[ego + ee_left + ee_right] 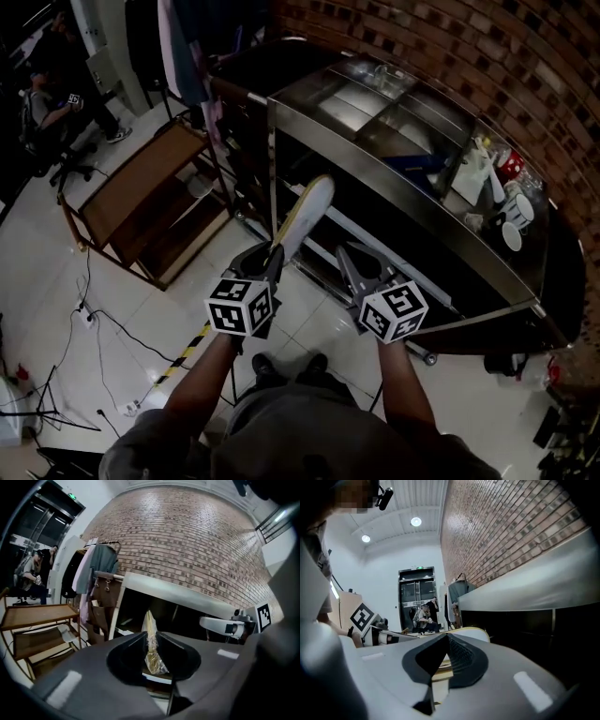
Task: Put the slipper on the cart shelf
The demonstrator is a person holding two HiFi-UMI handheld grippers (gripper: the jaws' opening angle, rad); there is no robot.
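Two tongs reach out ahead of me, above my shoes (286,366). My left gripper (271,255) is clamped on one end of the slipper (306,208). It pinches the slipper edge-on, through what looks like clear wrap, so the sole runs straight ahead like a blade. I judge that is the way to slide it into a low opening. My right gripper (350,251) has its jaws together on nothing and rides just beside as a spare.

The slipper hangs in the air, its far end aimed at the dark bay of the steel cart (347,98), not yet on the pale shelf (427,281) inside. The cart's upright post (272,159) stands close on the left and could catch the slipper.

Further left are a wooden rack (141,183) and hanging clothes (183,47). Cups (514,220) crowd the cart top by the brick wall (450,47).
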